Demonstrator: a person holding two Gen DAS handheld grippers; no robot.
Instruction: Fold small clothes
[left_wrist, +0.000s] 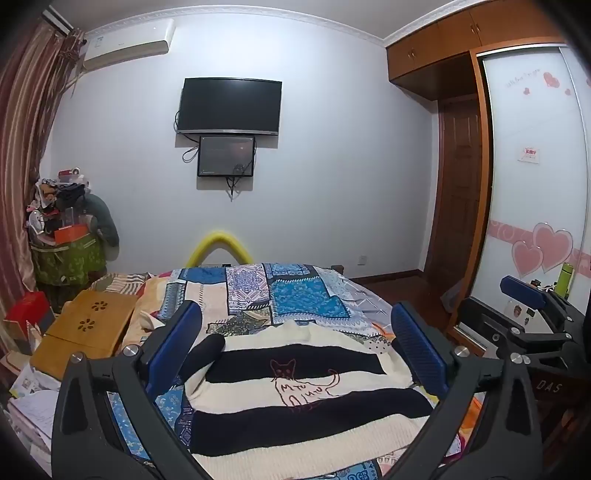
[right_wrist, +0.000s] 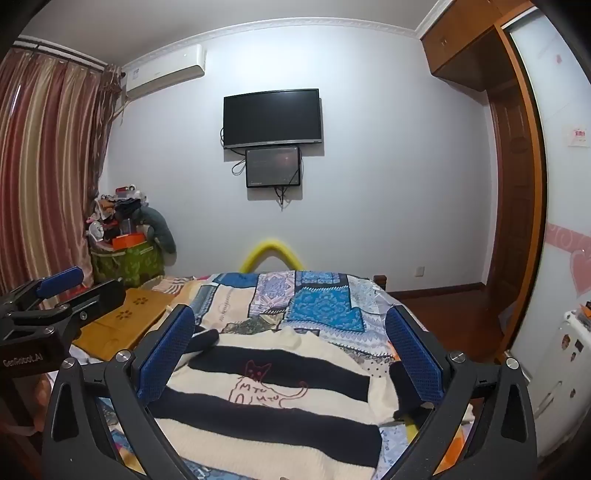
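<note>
A small knitted sweater (left_wrist: 295, 398) with black and cream stripes and a red cat outline lies flat on the patchwork bedspread (left_wrist: 295, 299), neck toward the far wall. It also fills the near bed in the right wrist view, sweater (right_wrist: 273, 406). My left gripper (left_wrist: 297, 350) hovers above it, jaws wide open, nothing between the blue pads (left_wrist: 173, 347). My right gripper (right_wrist: 291, 354) hangs open above it as well, empty. Each gripper shows at the other view's edge: right gripper (left_wrist: 532, 314), left gripper (right_wrist: 55, 295).
A wooden lap table (left_wrist: 88, 332) and papers lie left of the bed. Piled clutter on a green bag (left_wrist: 66, 254) stands by the curtain. A TV (left_wrist: 229, 105) hangs on the far wall. A wardrobe with sliding door (left_wrist: 535, 166) lines the right side.
</note>
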